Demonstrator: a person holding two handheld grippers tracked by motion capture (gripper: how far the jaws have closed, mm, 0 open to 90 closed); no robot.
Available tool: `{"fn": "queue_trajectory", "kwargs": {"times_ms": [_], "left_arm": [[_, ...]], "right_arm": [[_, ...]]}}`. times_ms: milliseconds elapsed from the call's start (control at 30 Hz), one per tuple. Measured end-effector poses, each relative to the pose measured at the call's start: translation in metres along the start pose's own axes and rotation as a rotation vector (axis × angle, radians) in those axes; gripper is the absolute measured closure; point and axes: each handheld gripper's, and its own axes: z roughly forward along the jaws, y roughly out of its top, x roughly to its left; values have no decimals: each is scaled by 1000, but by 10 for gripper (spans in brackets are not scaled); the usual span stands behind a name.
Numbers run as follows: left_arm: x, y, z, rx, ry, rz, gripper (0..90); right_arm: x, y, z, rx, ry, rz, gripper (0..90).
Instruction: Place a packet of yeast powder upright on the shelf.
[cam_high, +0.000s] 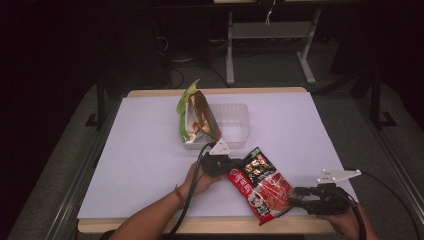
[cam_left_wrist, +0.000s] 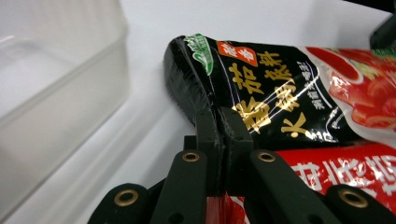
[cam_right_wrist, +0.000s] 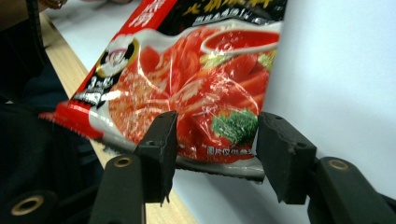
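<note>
One glossy red pouch (cam_high: 260, 186) pinched by left hand-held gripper (cam_left_wrist: 223, 135).

Left gripper (cam_high: 226, 163): black body wearing a grey three-cornered plate, black cable trailing along the forearm; black jaws showing brass-ringed pivot holes in the left gripper view. Right gripper (cam_high: 296, 191): black, carrying a matching grey plate, black cable trailing. Left wrist (cam_high: 178, 192): wearing a thin band.
</note>
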Motion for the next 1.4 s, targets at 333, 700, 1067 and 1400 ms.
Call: {"fn": "queue_trajectory", "kwargs": {"times_ms": [333,700,1067,1400], "left_arm": [[20,-3,-9,12,-24,-71,750],[16,-15,-21,92,-114,-121,286],[2,-7,1,117,-160,-175,107],[13,-8,-4,26,-162,-269,366]], "right_arm": [[11,2,19,12,11,-15,510],[14,3,20,30,11,-42,518],[19,1,27,41,31,-80,532],[21,-1,28,26,17,-111,533]]}}
